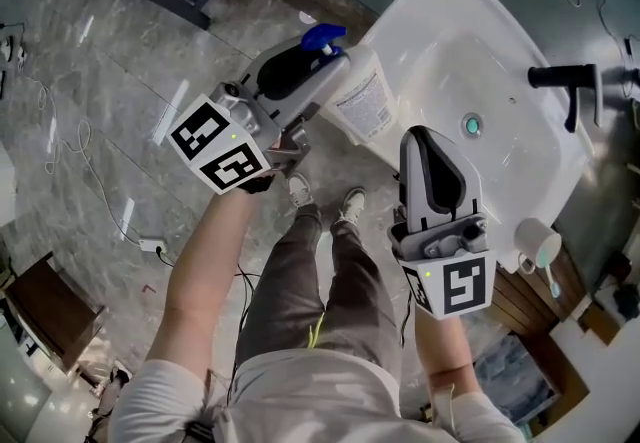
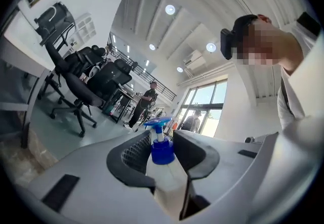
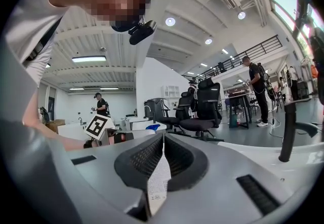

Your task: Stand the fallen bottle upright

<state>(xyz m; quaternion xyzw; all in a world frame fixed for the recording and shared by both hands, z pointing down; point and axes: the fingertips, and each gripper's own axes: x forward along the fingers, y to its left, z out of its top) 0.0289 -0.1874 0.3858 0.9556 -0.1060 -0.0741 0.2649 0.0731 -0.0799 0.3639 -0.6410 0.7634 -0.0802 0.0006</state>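
Note:
The white bottle point(image 1: 365, 101) with a blue pump cap point(image 1: 325, 36) is held off the ground, tilted, at the left rim of the white sink point(image 1: 450, 21). My left gripper point(image 1: 318, 61) is shut on it near the neck. In the left gripper view the white body point(image 2: 164, 177) sits between the pads and the cap point(image 2: 162, 149) pokes out ahead. My right gripper point(image 1: 418, 136) hovers by the bottle's base with its jaws almost together. In the right gripper view a strip of the printed label point(image 3: 158, 177) shows through the slit of that gripper point(image 3: 163, 139).
A black faucet point(image 1: 565, 81) stands at the sink's far right, with the drain point(image 1: 471, 124) in the basin. A white cup with a toothbrush point(image 1: 540, 246) sits on the counter right of my right hand. Office chairs point(image 3: 202, 106) and people stand farther off.

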